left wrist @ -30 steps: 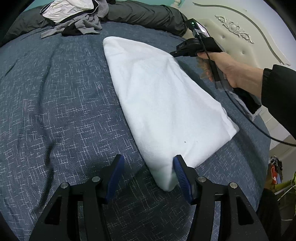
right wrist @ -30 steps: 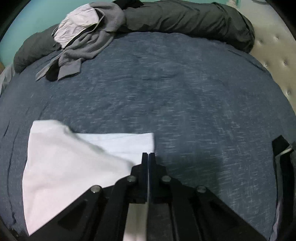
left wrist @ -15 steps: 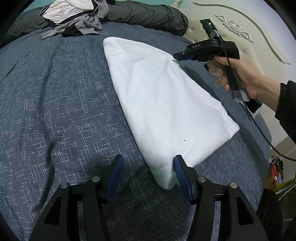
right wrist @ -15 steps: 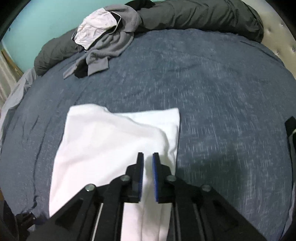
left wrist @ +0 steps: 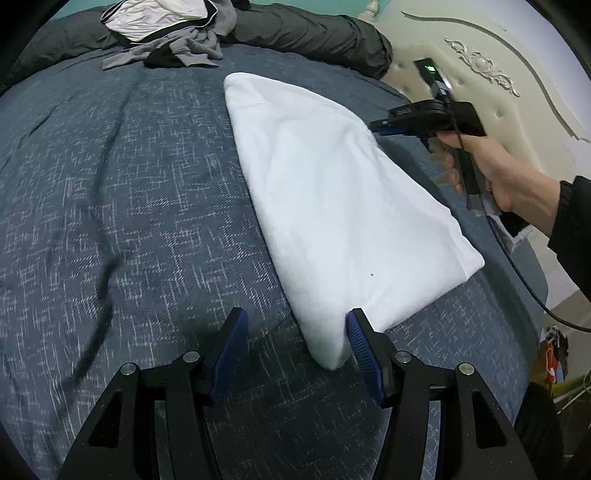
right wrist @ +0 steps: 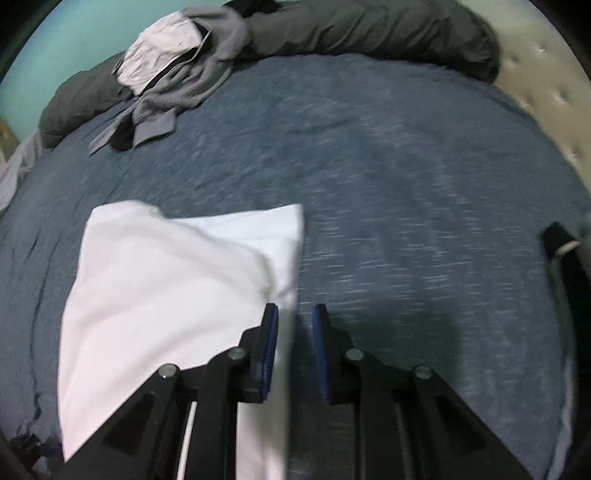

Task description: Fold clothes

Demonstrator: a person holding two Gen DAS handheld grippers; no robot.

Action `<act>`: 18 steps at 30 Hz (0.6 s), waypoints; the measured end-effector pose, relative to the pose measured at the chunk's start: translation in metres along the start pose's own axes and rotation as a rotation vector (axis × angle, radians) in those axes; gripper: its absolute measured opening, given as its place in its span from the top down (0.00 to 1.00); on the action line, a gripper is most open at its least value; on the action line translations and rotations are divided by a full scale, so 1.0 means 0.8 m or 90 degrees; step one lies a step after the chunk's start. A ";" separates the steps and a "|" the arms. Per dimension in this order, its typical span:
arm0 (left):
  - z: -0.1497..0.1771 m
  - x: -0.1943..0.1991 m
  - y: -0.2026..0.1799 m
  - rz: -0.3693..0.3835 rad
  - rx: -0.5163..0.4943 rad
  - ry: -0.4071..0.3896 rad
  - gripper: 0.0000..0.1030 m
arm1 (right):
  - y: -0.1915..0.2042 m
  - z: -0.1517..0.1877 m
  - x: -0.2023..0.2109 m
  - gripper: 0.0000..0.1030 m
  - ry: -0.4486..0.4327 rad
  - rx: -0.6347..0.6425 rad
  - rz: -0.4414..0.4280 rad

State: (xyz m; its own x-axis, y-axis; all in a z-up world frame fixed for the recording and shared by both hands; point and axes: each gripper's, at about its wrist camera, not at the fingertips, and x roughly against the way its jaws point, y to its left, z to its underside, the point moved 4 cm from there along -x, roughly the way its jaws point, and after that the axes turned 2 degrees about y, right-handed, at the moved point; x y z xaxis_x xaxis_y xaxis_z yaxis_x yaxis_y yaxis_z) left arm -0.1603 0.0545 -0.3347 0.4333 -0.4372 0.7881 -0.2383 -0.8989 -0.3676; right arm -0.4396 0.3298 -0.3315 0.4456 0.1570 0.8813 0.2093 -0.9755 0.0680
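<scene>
The folded white garment is spread on the blue bedspread, one corner lying beside a pad of the wide-spread left gripper. The right gripper, parted narrowly, is held level at the cloth's edge by the right hand, seen only from the left wrist. Only the right wrist view shows the cloth's layered far corner.

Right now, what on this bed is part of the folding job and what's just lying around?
In the job: white garment, left gripper, right gripper.
Lying about: grey clothes pile, dark rolled duvet, headboard.
</scene>
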 end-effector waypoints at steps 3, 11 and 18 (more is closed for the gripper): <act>0.000 0.008 0.001 0.016 0.029 -0.006 0.41 | -0.012 0.009 0.031 0.82 -0.019 -0.011 -0.017; -0.029 0.026 -0.014 0.035 0.079 -0.033 0.41 | -0.022 0.092 0.106 0.56 0.045 -0.085 -0.167; -0.040 0.002 -0.026 0.051 0.120 -0.012 0.34 | -0.026 0.189 0.116 0.44 0.117 -0.102 -0.191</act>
State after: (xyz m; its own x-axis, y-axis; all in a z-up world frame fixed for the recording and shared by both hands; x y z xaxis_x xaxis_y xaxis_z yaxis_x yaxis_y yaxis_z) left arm -0.1820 0.0733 -0.3099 0.4355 -0.5069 0.7439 -0.1066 -0.8496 -0.5165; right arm -0.2710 0.3876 -0.3216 0.2182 0.4234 0.8793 0.1615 -0.9042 0.3954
